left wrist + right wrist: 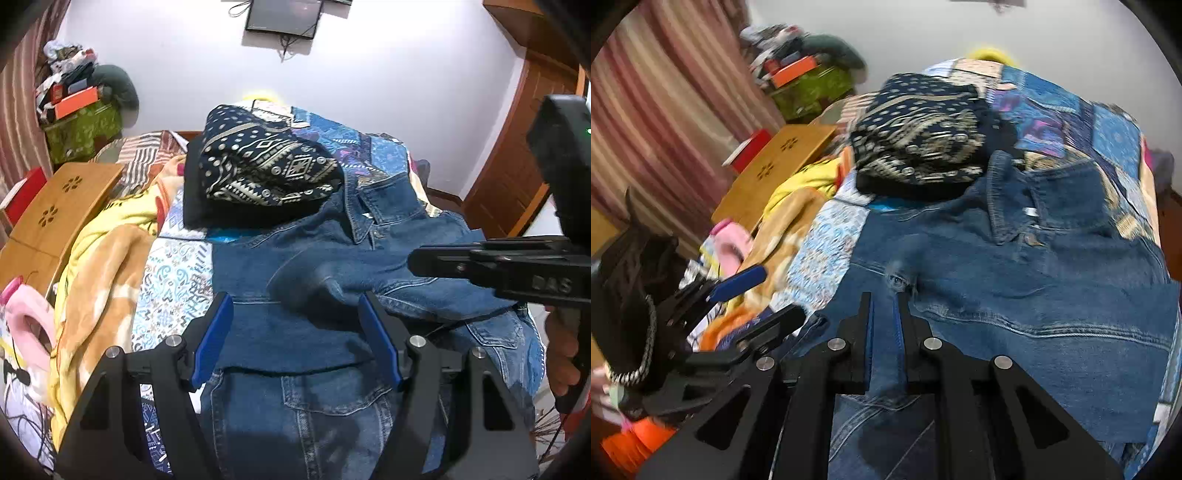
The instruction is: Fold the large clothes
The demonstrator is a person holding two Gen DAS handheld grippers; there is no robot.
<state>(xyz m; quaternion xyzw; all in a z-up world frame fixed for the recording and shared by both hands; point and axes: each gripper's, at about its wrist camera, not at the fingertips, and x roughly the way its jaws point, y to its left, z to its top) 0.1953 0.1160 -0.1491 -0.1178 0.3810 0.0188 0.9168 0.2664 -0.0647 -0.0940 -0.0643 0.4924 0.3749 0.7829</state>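
A blue denim jacket (332,258) lies spread on the bed, collar toward the far side. In the left wrist view my left gripper (297,325) hovers over its near part, open, its blue pads (218,332) wide apart with nothing pinched. My right gripper (412,262) reaches in from the right, a hand on its handle. In the right wrist view the right gripper (884,306) is shut on a strip of the jacket's sleeve (905,284), just behind the buttoned cuff. The denim jacket (1034,295) fills that blurred view, and the left gripper (768,299) shows at the left.
A folded navy-and-cream patterned garment (266,166) sits on a black one beyond the jacket. The patchwork bedspread (173,280) shows to the left, beside a yellow-orange blanket (107,258) and a wooden lap table (55,218). A wooden door (517,177) stands at the right.
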